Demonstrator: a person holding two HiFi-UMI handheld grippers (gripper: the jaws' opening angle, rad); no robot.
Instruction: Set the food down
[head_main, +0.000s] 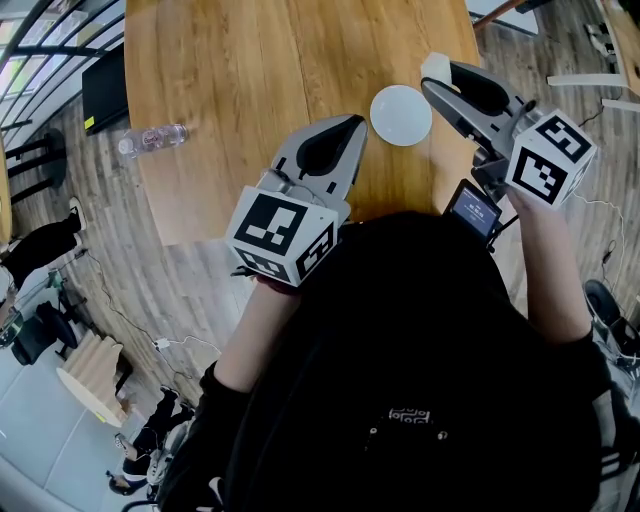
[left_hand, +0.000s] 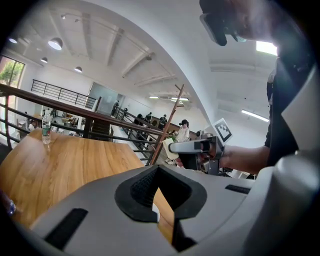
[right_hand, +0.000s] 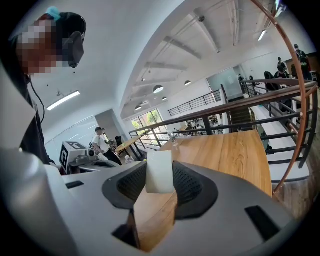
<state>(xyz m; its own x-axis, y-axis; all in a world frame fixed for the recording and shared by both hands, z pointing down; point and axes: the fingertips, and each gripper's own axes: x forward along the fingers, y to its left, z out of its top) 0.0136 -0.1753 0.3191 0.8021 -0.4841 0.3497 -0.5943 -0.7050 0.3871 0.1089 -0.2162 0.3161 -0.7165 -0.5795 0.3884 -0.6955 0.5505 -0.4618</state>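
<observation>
R claw (right_hand: 160, 180) clamped on a small white food block (right_hand: 160, 165), pads on its two flat sides, top end poking past the tips. Block is up in the air over the wooden tabletop (head_main: 260, 60), just beside the white plate (head_main: 401, 115), which looks bare. L claw (left_hand: 158, 172) tips together, nothing in it, parked nearer the person. Block prob. light, looks soft and maybe crumbly, smooth faces so could slip. Best held mid-height on the flat sides w/ gentle squeeze, no twisting.
</observation>
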